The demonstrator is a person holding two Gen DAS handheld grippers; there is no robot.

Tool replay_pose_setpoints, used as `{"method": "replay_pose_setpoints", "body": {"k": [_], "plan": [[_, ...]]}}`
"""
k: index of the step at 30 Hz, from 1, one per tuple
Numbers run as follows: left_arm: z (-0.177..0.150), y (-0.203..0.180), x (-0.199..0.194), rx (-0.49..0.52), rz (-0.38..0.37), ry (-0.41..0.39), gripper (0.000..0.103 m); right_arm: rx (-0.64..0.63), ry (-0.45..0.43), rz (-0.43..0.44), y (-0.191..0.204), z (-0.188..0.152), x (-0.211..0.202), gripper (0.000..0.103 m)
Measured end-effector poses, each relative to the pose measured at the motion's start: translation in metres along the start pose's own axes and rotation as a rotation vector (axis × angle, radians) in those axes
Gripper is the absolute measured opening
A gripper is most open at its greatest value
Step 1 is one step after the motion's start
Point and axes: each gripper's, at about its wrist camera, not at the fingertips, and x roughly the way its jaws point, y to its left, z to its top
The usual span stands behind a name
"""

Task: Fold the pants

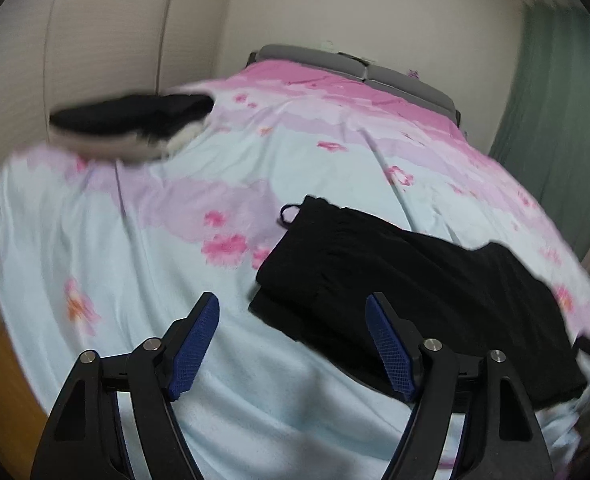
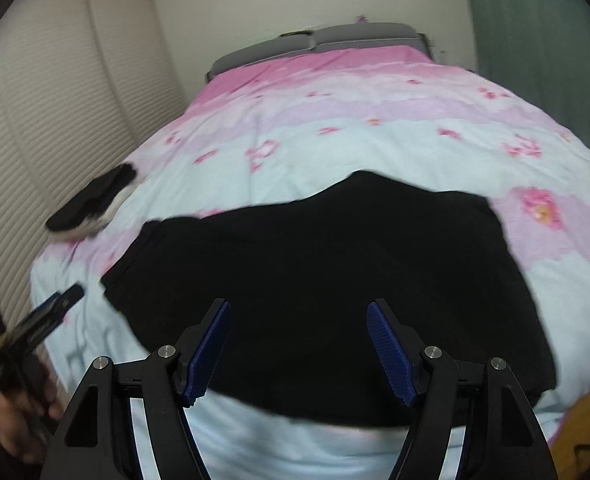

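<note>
The black pants [image 1: 415, 288] lie folded in a flat layered stack on the bed, right of centre in the left wrist view. They fill the middle of the right wrist view [image 2: 327, 276]. A dark drawstring loop [image 1: 289, 213] sticks out at their far left corner. My left gripper [image 1: 293, 320] is open and empty, above the bedspread just left of the pants' near edge. My right gripper [image 2: 299, 324] is open and empty, above the pants' near edge. The left gripper's body also shows at the left edge of the right wrist view [image 2: 35, 328].
The bed has a pale blue and pink flowered cover [image 1: 175, 248]. A black and white folded cloth pile [image 1: 135, 124] lies at its far left edge by the wall. A grey headboard [image 1: 359, 68] stands at the far end, a green curtain [image 1: 555, 100] at right.
</note>
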Motion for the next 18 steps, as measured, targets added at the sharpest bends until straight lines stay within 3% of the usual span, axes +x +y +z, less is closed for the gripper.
{"method": "replay_pose_setpoints", "body": {"k": [4,10,18], "plan": [[-0.002,0.010,0.024,-0.093,-0.068,0.070,0.058,-0.041,0.019,0.031,0.024,-0.009,0.005,0.071],[0.001,-0.004,0.046,-0.082,-0.081,0.102,0.057,-0.061,0.019,0.031,0.034,-0.014,0.007,0.071],[-0.006,0.007,0.066,-0.171,-0.050,0.156,0.057,-0.022,0.042,0.033,0.028,-0.013,0.020,0.071]]}}
